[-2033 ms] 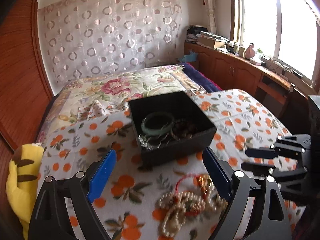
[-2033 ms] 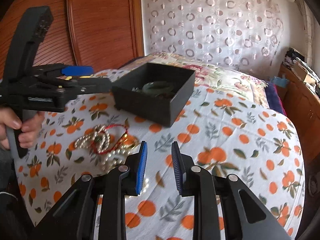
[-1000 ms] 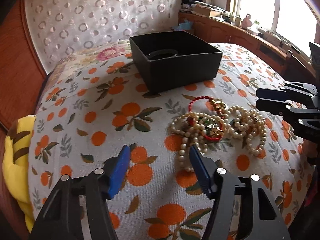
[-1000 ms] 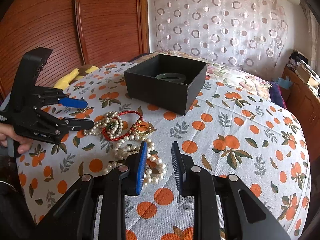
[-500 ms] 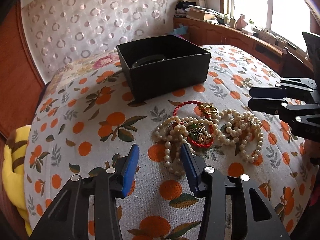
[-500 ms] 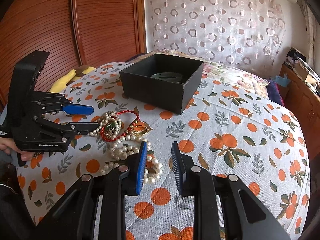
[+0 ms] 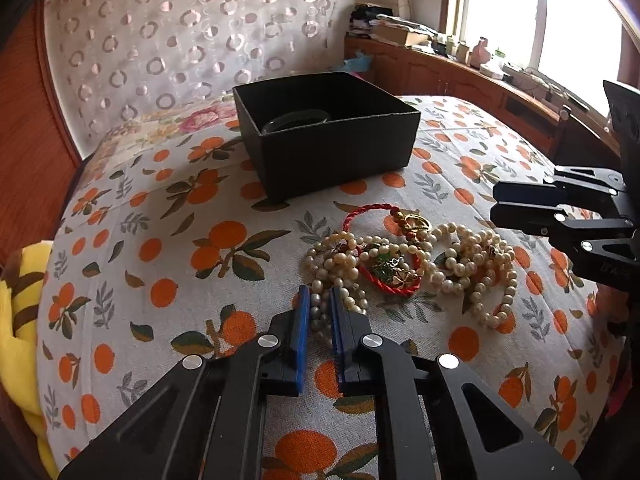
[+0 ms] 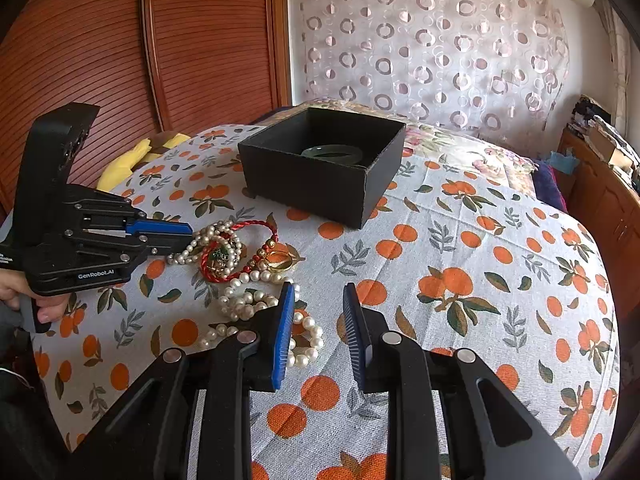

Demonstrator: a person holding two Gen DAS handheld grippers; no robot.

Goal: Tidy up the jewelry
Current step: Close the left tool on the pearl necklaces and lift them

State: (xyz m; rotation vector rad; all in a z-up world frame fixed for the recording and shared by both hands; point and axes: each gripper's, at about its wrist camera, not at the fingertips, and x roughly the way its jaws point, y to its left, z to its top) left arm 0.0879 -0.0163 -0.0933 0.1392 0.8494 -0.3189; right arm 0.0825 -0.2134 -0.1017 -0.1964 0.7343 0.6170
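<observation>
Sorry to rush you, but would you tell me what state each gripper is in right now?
Left gripper: has just been closing, now shut on a pearl strand.
Right gripper: open, holding nothing, above the tablecloth.

Glossy pearl beads [image 7: 472,264], matt black cardboard box [image 7: 332,156], printed cloth cover [image 7: 160,248], ribbed wooden panelling [image 8: 100,40]
</observation>
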